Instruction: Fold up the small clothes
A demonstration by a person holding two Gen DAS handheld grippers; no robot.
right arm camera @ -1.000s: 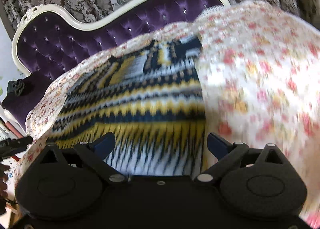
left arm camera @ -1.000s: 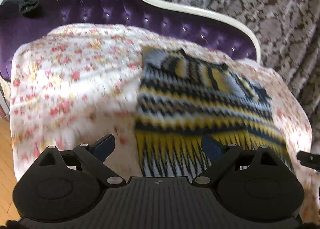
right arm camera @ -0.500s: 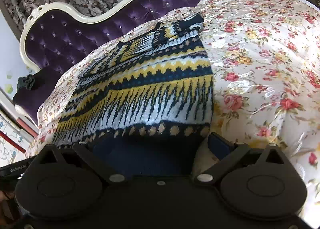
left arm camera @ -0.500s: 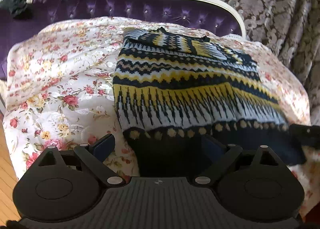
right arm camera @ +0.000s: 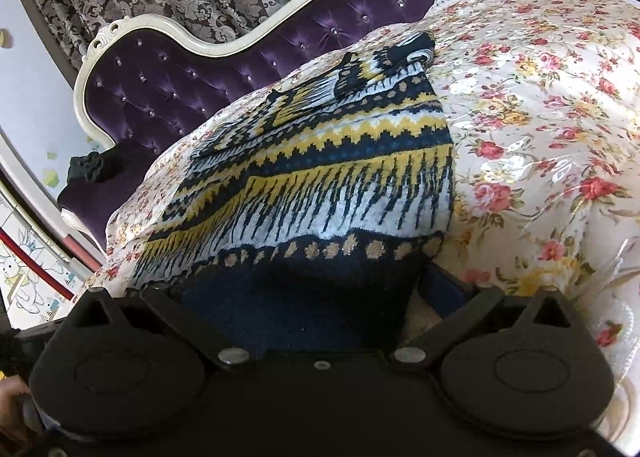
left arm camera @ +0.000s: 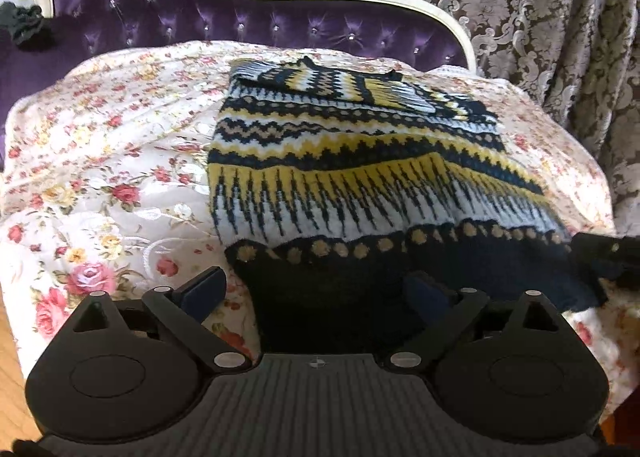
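Knitted wool in navy, yellow and white fills the left wrist view: the sweater point(left arm camera: 352, 161) lies flat on the floral cover point(left arm camera: 100, 161) spread over the purple sofa point(left arm camera: 160, 9). Its long axis runs away from the camera, with the dark ribbed hem nearest and the neck end towards the tufted backrest. Sleeves look folded in across the far end, lying over the chest. Left tongs point(left arm camera: 318, 289) are spread wide, one blue pad on the floral cloth just left of the hem, the other against the dark hem band; the hem's left corner sits between them, and nothing is pinched. At the right edge a dark piece of the other tool shows at the hem's far corner. A patterned curtain point(left arm camera: 540, 17) hangs behind the sofa.

Over to the right wrist view: same sweater point(right arm camera: 320, 177), hem again nearest, neck end pointing up and away towards the backrest, the body slanting leftwards across the cover point(right arm camera: 540, 117). Right tongs point(right arm camera: 300, 297) stand spread too, and the navy hem band bunches up between them. The right pad shows just beside the hem's right corner; the left pad is hidden under the knit, so whether it touches I cannot tell. A black scrunched item point(right arm camera: 86, 167) rests on the sofa's arm, far left.
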